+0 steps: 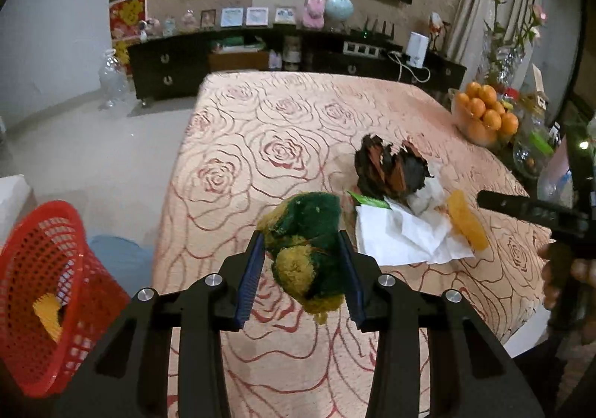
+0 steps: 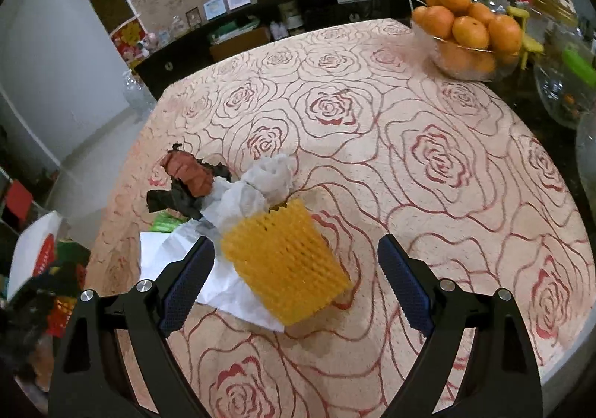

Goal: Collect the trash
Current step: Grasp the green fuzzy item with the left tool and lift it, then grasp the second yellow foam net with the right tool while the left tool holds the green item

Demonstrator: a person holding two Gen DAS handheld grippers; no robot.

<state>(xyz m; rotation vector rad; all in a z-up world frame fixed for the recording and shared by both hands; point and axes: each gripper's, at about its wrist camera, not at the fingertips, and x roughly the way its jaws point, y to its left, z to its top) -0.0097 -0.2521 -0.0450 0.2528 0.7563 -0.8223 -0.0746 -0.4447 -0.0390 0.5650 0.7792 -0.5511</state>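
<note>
- The left gripper point(image 1: 303, 261) has its jaws clamped on a green-and-yellow scrubbing sponge point(image 1: 309, 243); the blue pads press both its sides, and the sponge looks clear of the cloth below it.
- The right gripper point(image 2: 294, 284) has its jaws spread wide, one on each side of a yellow foam fruit net point(image 2: 283, 261) — neither pad touches it.
- The net lies on the counter point(image 2: 428, 165), which is covered by a peach cloth printed with red roses, and part of the net rests on a white paper sheet point(image 2: 223, 287).
- Just behind the net sits a crumpled white tissue point(image 2: 260, 183), touching it; against the tissue lies a crumpled black-and-orange wrapper point(image 2: 190, 179).
- A small green scrap point(image 2: 167, 220) peeks out beside the paper sheet, under the wrapper.
- A red mesh basket point(image 1: 44, 291) stands off the counter's left edge in the left wrist view, with a yellow piece point(image 1: 48, 313) lying inside it.
- A glass bowl of oranges point(image 2: 465, 27) stands at the far right corner of the counter, well apart from the trash.
- In the left wrist view the right gripper's black body and the hand point(image 1: 566, 280) holding it show at the right edge — above the counter's near corner.
</note>
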